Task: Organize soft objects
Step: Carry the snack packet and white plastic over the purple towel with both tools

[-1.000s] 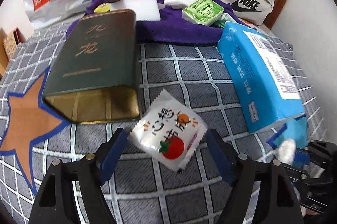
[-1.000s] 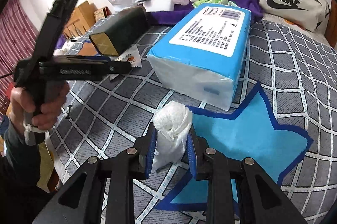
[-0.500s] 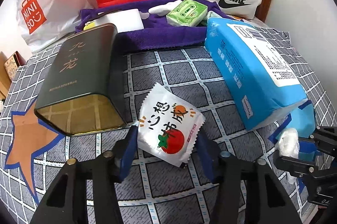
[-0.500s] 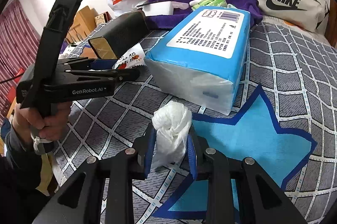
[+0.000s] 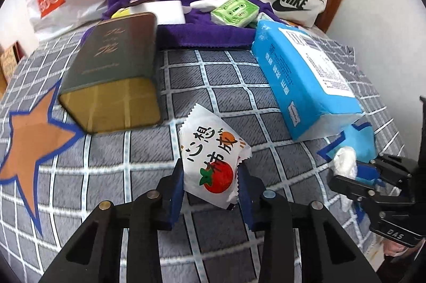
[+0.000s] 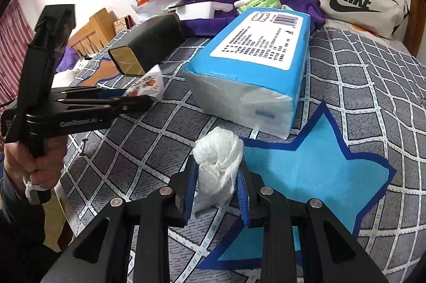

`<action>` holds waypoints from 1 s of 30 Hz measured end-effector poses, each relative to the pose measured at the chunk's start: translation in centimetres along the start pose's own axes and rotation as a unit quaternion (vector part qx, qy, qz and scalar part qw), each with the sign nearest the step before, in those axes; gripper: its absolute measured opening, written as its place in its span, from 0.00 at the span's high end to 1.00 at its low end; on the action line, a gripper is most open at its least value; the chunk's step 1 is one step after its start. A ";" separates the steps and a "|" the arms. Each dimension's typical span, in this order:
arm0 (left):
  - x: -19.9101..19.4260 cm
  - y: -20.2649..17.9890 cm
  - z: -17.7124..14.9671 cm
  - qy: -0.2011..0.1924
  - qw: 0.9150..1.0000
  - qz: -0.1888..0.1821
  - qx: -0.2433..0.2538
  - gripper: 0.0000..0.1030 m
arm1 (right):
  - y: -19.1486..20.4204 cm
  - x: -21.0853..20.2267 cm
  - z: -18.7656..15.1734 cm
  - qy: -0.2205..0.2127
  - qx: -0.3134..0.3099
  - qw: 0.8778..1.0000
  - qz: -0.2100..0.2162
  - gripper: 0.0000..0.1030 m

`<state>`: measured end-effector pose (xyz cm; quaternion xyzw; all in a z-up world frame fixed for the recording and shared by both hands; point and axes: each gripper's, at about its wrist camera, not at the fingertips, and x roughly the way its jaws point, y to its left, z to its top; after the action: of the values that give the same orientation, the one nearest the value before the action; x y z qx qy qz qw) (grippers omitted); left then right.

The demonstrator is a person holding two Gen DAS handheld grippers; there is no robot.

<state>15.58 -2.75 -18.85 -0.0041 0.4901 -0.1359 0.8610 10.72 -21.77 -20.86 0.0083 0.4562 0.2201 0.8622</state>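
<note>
Closing fingers [image 5: 177, 187] on snack packet [image 5: 213, 158]

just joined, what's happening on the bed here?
A person is working two handheld grippers over a checked bedspread. The left gripper has its jaws closed on a white snack packet printed with a tomato. The right gripper has its jaws clamped on a crumpled white wad. A blue tissue pack and a dark green tin lie on the bed, with bags along the back.
</note>
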 end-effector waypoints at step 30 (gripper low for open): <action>-10.1 0.9 2.4 -0.084 0.996 0.017 -0.035 0.67 | 4.2 -10.5 4.8 -0.106 -0.017 0.994 -0.029 0.72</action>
<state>12.91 0.24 -9.21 -0.0373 0.4202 -0.1032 0.9008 7.86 -21.16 -8.87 0.0041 0.3583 0.2004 0.9118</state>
